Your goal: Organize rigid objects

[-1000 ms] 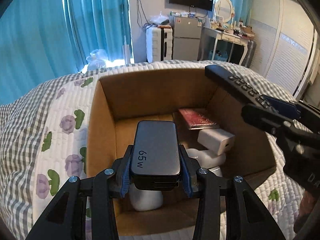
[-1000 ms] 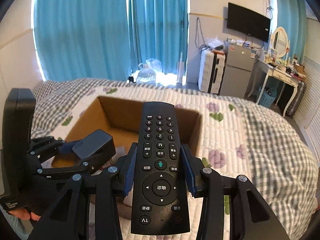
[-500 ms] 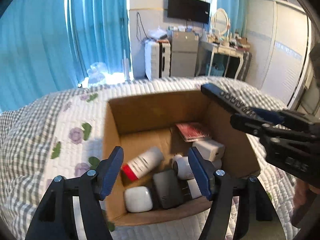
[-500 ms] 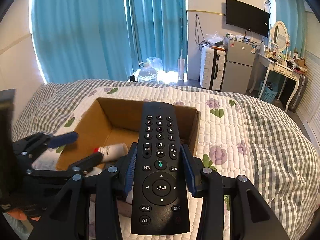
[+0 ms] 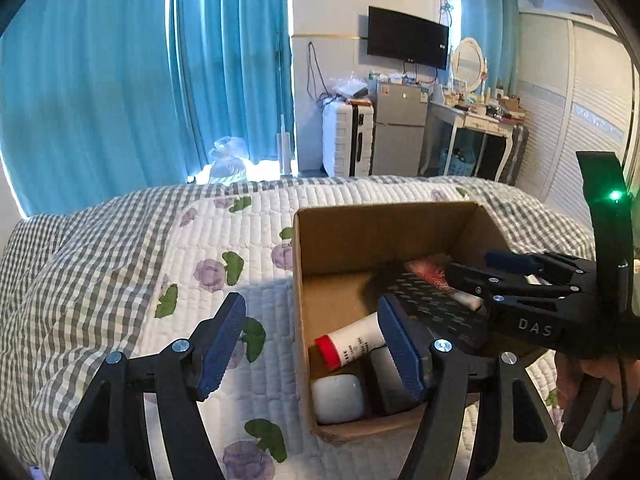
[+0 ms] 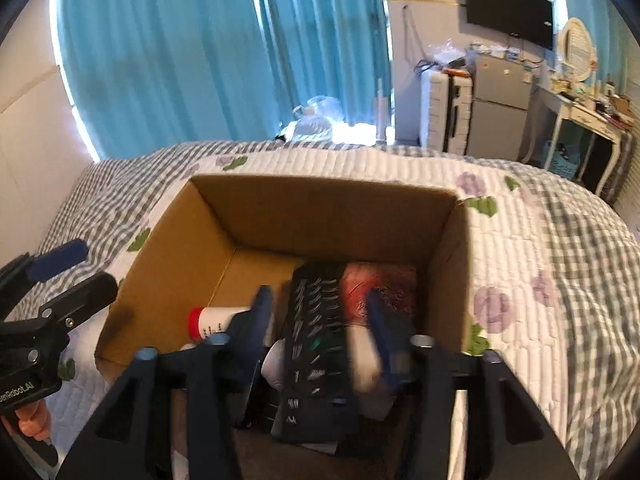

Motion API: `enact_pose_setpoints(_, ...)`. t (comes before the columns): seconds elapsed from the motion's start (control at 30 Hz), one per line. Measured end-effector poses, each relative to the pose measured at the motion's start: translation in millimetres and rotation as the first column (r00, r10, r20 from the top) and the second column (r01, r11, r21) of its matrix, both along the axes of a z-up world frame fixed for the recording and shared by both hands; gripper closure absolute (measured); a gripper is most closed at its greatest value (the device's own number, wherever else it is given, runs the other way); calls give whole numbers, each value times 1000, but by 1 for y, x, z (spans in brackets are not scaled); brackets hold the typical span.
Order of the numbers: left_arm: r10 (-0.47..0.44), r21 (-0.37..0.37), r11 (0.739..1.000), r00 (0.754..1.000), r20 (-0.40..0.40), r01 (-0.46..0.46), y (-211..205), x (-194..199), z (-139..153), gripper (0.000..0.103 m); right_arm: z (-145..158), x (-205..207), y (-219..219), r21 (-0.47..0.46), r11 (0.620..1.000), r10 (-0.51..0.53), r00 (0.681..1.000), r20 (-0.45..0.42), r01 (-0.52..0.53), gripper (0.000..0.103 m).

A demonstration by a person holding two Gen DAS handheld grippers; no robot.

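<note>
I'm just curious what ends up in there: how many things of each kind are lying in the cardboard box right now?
Remote control: 1
Dark charger: 1
White tube with red cap: 1
White rounded case: 1
Red packet: 1
Total: 5 clearly seen; other white pieces are partly hidden, so not counted.

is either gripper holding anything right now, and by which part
Nothing is held. The left gripper is open and empty. The right gripper's jaws have just been opening; the black remote control lies between them in the cardboard box, released.
</note>
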State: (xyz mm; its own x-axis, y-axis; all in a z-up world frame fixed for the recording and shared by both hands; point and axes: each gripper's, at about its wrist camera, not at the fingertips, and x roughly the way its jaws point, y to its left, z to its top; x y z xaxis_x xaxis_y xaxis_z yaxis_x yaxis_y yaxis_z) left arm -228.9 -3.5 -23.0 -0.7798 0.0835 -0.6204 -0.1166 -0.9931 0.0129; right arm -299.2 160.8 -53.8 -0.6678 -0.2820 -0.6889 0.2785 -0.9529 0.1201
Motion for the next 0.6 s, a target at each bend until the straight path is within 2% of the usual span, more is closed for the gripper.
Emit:
enact_pose_setpoints(0.07,-4,6,1000,1000,-22,5,1,9,11,31,13,10,6,0,1000,-27,999,-31,27,37)
enact_pose_setpoints(0.13,-3,10,1000,999,-52,4,2,20,25,20,31,22,12,-5,999,-48,997,-64,48,37)
enact_pose_setpoints(0.3,-16,17,1000,990,-142,19,8,61,73,17,90,74,22,55,994,-80,982,-173,91,37)
enact_pose_setpoints(0.37,-27,24,999,983,-179,31,10,81,94,12,113,99,25,62,992,-94,973,-210,109,37)
enact_pose_setpoints(0.5,-49,32,998,963,-263,60,11,123,133,6,154,149,34,26,990,-125,958,-259,136,36)
enact_pose_setpoints(0.57,-47,37,997,948,-313,62,11,149,151,0,175,179,37,26,988,-139,947,-288,153,34)
enact_pose_setpoints(0.6,-49,43,997,942,-332,66,10,158,158,0,183,192,38,23,988,-141,942,-305,155,32)
